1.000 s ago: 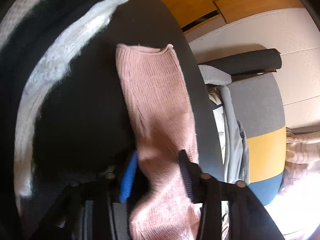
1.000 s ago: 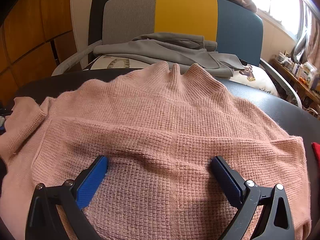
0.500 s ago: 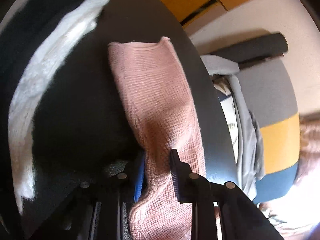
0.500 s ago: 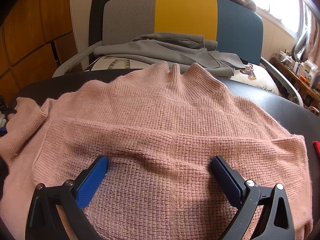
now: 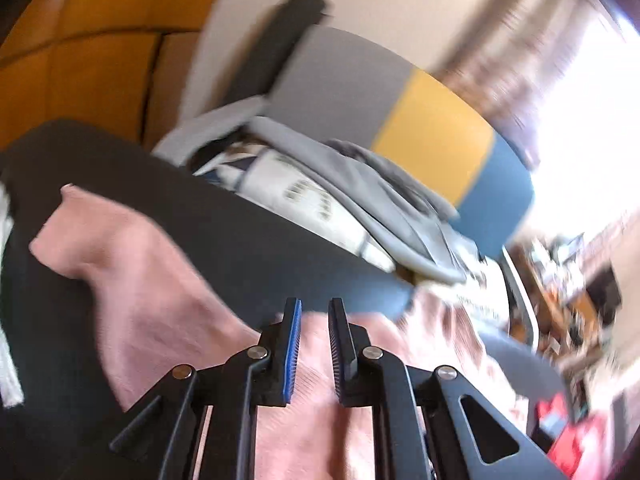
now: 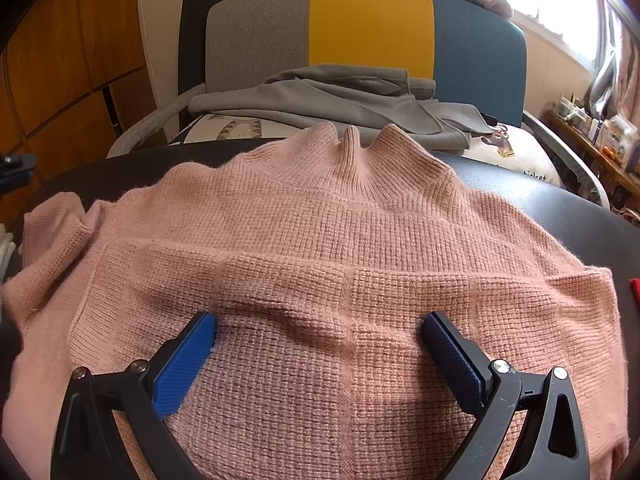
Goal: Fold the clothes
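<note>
Sweater (image 6: 320, 248) fills the centre of the right wrist frame, pink knit spread flat on the dark worktop (image 6: 560, 208) — collar toward the chair (image 6: 372, 24) at top. Right gripper (image 6: 318, 328) rests spread wide on it; left gripper (image 5: 314, 320) is nearly closed, pinching the blurred sleeve.

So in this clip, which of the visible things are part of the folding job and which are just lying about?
Part of the job:
- pink sweater, spread on the dark table
- left gripper, closed on the pink sleeve
- right gripper, open over the sweater body

Lying about:
- grey garment on the chair
- printed cushion
- red item at the table edge
</note>
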A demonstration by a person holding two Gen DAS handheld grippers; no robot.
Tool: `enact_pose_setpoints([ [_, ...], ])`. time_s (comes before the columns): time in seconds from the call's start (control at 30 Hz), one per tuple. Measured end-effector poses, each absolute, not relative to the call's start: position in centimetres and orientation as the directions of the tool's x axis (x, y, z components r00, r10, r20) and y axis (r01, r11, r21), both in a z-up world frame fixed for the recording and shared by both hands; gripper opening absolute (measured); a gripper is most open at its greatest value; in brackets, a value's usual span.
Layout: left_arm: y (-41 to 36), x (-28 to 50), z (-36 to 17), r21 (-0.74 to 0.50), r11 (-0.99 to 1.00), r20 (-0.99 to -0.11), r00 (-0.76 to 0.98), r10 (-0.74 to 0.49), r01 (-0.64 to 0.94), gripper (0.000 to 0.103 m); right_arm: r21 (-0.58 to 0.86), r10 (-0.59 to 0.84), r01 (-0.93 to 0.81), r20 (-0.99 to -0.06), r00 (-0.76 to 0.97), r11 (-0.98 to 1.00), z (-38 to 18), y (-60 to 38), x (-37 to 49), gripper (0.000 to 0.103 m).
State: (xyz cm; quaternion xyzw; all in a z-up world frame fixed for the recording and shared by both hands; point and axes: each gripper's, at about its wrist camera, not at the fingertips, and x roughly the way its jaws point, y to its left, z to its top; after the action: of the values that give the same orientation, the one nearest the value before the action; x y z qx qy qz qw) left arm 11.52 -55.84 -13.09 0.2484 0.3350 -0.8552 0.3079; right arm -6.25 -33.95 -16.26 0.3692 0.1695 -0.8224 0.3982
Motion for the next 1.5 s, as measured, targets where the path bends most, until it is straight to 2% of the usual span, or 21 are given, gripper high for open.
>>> enact_pose_setpoints([
  [0.07,-55.1,11.6,-13.5,-0.445,-0.564,-0.640,-0.688,-0.342,0.695,0.013,0.017,-0.531,0.781,-0.743,-0.409,-0.625,-16.3,-33.9,-6.3,0.103],
  [0.23,-56.7,17.8,-15.6,-0.579,-0.292,-0.647,-0.647,-0.404,0.761,0.049,0.020,-0.534,0.781,-0.741,-0.408,-0.624,-16.3,-33.9,-6.2,0.103],
  [0.27,-57.6,19.5,-15.8,-0.581,-0.236,-0.654,-0.619,-0.435,0.779,0.058,0.019,-0.533,0.781,-0.741,-0.409,-0.625,-16.3,-33.9,-6.1,0.103],
  [0.37,-59.7,22.9,-16.0,-0.533,-0.142,-0.690,-0.525,-0.499,0.834,0.071,0.017,-0.533,0.782,-0.740,-0.409,-0.624,-16.3,-33.9,-6.2,0.103],
  [0.77,-67.4,24.9,-21.7,-0.545,0.118,-0.802,-0.475,-0.363,0.830,0.073,0.019,-0.537,0.784,-0.738,-0.408,-0.621,-16.3,-33.8,-6.3,0.103],
  [0.8,-67.6,24.6,-21.7,-0.537,0.122,-0.805,-0.465,-0.369,0.834,0.072,0.020,-0.538,0.784,-0.738,-0.407,-0.621,-16.3,-33.8,-6.3,0.103],
  [0.83,-67.8,24.4,-21.7,-0.531,0.126,-0.807,-0.456,-0.374,0.838,0.065,0.020,-0.538,0.783,-0.738,-0.408,-0.621,-16.4,-33.8,-6.3,0.103],
  [0.87,-67.9,24.4,-21.7,-0.533,0.125,-0.806,-0.457,-0.375,0.837,0.029,0.020,-0.538,0.783,-0.737,-0.408,-0.621,-16.4,-33.8,-6.2,0.103],
  [0.9,-68.2,24.2,-22.0,-0.528,0.130,-0.815,-0.458,-0.356,0.839,0.011,0.020,-0.538,0.783,-0.737,-0.408,-0.621,-16.4,-33.8,-6.2,0.103],
  [1.03,-68.6,24.0,-22.3,-0.507,0.118,-0.821,-0.437,-0.368,0.854,0.008,0.019,-0.538,0.783,-0.737,-0.409,-0.621,-16.3,-33.9,-6.2,0.103],
  [1.13,-67.7,23.7,-21.4,-0.529,0.066,-0.792,-0.463,-0.398,0.846,0.007,0.017,-0.537,0.783,-0.738,-0.409,-0.621,-16.3,-33.9,-6.2,0.103],
  [1.3,-63.8,21.2,-17.3,-0.561,-0.157,-0.703,-0.568,-0.428,0.813,0.007,0.018,-0.536,0.782,-0.739,-0.409,-0.622,-16.3,-33.9,-6.2,0.103],
  [1.5,-55.4,15.2,-12.8,-0.529,-0.486,-0.611,-0.710,-0.350,0.695,0.008,0.026,-0.537,0.781,-0.741,-0.404,-0.624,-16.3,-33.9,-6.3,0.103],
])
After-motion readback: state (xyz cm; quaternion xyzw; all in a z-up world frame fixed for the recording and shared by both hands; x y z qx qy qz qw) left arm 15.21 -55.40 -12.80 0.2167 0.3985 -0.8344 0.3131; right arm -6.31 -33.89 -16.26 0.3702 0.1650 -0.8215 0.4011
